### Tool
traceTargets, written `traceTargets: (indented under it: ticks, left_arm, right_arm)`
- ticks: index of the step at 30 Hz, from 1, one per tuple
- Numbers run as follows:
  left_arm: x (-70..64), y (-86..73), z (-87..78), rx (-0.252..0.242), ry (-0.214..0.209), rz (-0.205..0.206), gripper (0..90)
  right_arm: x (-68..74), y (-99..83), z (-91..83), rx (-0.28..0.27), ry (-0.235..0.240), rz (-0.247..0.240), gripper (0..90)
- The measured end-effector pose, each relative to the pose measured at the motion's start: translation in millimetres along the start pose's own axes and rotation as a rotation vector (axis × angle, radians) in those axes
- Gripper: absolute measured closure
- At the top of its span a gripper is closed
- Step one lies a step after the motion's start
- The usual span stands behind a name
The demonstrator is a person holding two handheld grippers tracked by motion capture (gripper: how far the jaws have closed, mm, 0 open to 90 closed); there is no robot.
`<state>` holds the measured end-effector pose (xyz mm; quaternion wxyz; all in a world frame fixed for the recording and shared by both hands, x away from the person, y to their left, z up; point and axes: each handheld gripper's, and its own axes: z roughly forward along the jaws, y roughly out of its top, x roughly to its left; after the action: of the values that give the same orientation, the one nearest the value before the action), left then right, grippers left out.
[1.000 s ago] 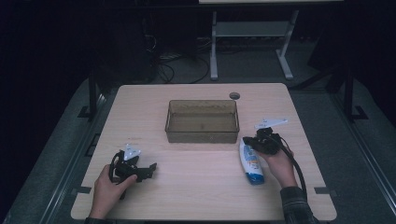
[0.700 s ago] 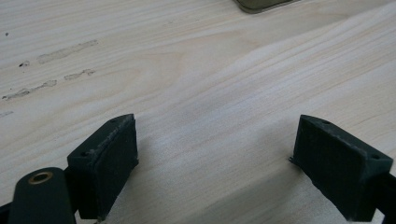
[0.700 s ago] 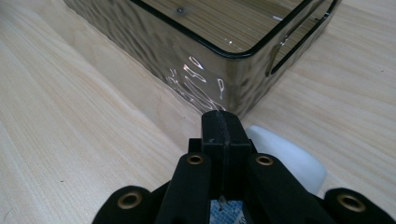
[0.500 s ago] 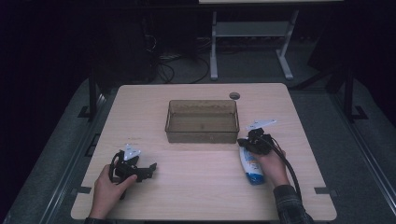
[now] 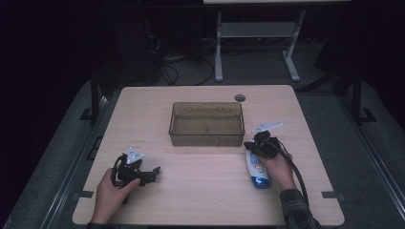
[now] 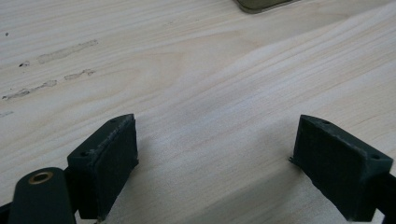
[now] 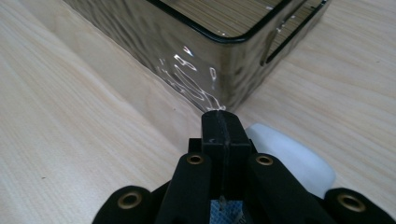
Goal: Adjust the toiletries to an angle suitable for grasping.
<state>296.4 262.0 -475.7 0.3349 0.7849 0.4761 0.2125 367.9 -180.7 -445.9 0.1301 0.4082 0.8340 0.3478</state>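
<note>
Nearest the person, 2 hands enter from the table's (image 5: pixel 200 191) near edge, each holding 1 gripper. The left gripper (image 5: pixel 152 172) rests low over bare wood at the near-left of the tabletop; in the left gripper view its 2 black jaws stand wide apart with nothing but wood grain between them. The right gripper (image 5: pixel 249 144) sits at the near-right, over the upper end of a white-and-blue bottle (image 5: pixel 258 171) that lies flat on the table, its length running away from the person. In the right gripper view the 2 jaws are pressed flat together, nothing visible between them, and the bottle's white cap end (image 7: pixel 299 161) lies just beside and beneath them. Whether the jaws touch the bottle cannot be told. Just beyond the right gripper stands a translucent brown bin (image 5: pixel 206 139) at mid-table; its near right corner (image 7: pixel 219 70) is close ahead of the closed jaws. A round grommet (image 5: pixel 239 98) lies in the tabletop beyond the bin.
</note>
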Motion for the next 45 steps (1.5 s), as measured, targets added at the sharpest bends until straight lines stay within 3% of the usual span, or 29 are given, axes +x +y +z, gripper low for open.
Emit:
traceTargets:
  ticks: [19, 45]
  left_arm:
    - [-0.1, 0.0, 0.1, 0.000, 0.000, -0.001, 12.4]
    - [0.2, 0.0, -0.1, 0.002, 0.000, 0.003, 12.4]
  right_arm:
    - [-19.0, -14.1, -11.3, -0.001, -0.034, 0.054, 89.6]
    - [-43.0, -46.0, -50.1, -0.004, -0.088, 0.121, 89.7]
